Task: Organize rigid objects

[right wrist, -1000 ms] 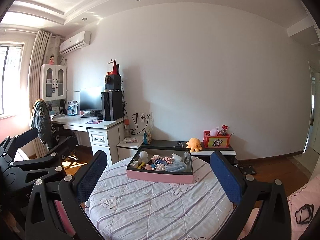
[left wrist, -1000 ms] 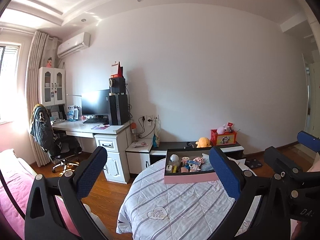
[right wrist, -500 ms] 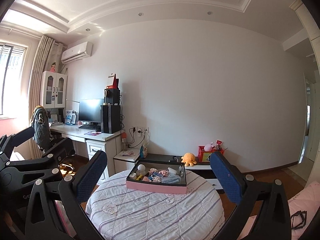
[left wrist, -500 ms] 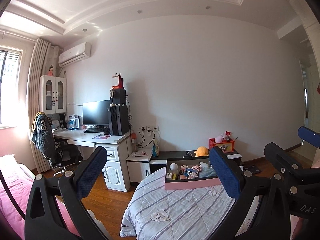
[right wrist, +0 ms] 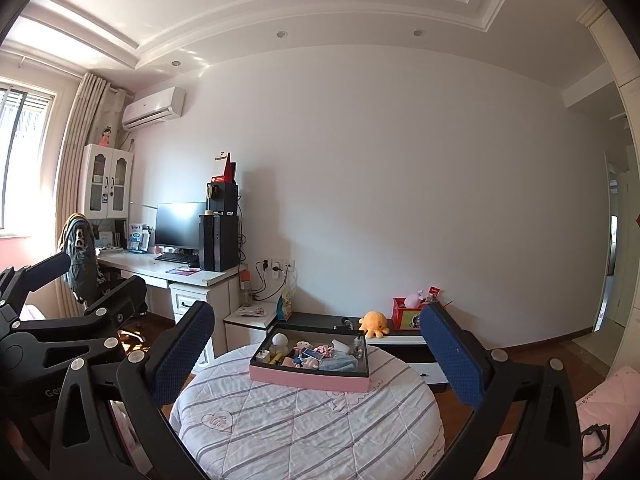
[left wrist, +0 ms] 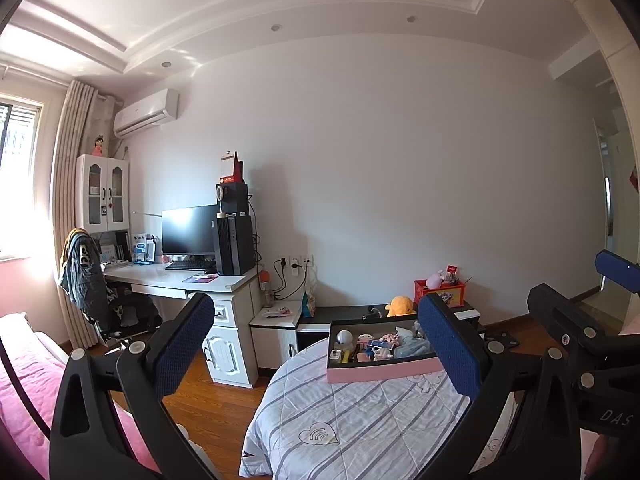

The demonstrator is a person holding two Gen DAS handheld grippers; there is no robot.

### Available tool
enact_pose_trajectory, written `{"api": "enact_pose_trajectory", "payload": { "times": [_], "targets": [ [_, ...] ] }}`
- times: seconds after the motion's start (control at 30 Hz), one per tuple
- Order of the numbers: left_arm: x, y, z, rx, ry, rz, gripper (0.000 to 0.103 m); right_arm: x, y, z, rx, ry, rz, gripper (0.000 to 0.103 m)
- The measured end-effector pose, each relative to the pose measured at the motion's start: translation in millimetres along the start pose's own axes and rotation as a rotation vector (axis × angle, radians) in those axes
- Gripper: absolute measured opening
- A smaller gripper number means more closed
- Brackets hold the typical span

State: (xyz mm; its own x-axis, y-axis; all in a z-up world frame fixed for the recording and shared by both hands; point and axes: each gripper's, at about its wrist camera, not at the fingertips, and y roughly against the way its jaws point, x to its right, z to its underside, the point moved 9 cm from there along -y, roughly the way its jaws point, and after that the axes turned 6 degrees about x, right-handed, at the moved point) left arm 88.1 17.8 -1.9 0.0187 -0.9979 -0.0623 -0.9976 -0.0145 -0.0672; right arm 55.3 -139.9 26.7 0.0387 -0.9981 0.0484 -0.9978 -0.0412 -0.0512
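While both claws gape empty, the tray point(right wrist: 310, 376) of small things sits on the round table point(right wrist: 280, 432); from the right claw point(right wrist: 316, 354) it lies at 12 o'clock, from the left claw point(left wrist: 316, 354) at 1 o'clock; its long axis runs 9 to 3; neither looks clearly nearer.

Home bedroom — quilted bed point(right wrist: 304, 432), computer desk point(right wrist: 192, 274), plush toy point(right wrist: 373, 324)

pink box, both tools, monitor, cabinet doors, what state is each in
pink box: lidless, filled with small items, on the quilted round table
left tool: open, empty
right tool: open, empty
monitor: screen dark
cabinet doors: closed
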Motion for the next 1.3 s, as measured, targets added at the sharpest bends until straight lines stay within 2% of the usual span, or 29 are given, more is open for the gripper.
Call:
{"api": "enact_pose_trajectory", "payload": {
  "times": [1.3],
  "targets": [
    [1.8, -5.5, 0.6, -0.011, 0.021, 0.021, 0.103, -2.0, 2.3, 2.9, 0.005, -0.006, 0.031, 0.103]
  ]
}}
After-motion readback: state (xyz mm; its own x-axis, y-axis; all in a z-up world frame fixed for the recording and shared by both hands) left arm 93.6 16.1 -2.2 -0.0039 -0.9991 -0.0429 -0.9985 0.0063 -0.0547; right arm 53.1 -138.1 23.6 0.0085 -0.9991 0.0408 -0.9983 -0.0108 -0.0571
